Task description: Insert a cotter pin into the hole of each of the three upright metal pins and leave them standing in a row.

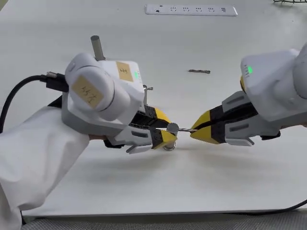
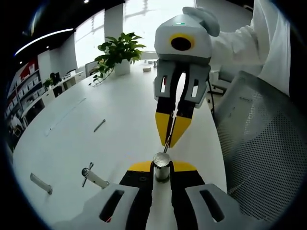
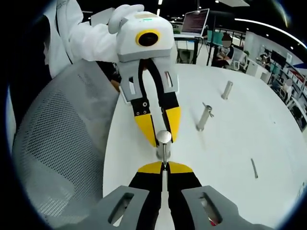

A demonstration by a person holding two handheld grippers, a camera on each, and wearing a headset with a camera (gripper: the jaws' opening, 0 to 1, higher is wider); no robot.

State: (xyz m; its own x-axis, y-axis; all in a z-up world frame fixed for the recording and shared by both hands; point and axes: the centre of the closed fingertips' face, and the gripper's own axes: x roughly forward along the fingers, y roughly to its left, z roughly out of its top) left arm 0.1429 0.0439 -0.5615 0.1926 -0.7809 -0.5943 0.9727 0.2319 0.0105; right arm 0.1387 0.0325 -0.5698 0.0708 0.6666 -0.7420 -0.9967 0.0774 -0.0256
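My left gripper [image 1: 168, 130] is shut on an upright metal pin [image 1: 172, 128], its round head showing between the yellow jaws [image 2: 161, 164]. Facing it from the right, my right gripper [image 1: 194, 130] is shut on a thin cotter pin [image 1: 184, 130], whose tip meets the pin's side just under the head [image 3: 164, 152]. A second metal pin [image 3: 205, 117] stands farther back with a cotter pin through its top. The third metal pin [image 1: 97, 47] stands bare at the far left. A loose cotter pin [image 1: 199, 71] lies flat on the white table [image 1: 216, 182].
A white power strip [image 1: 191, 9] lies along the table's far edge. A mesh office chair [image 2: 259, 143] stands beside the near edge. A potted plant [image 2: 120, 50] sits at the far end. A black cable [image 1: 14, 98] trails from my left gripper.
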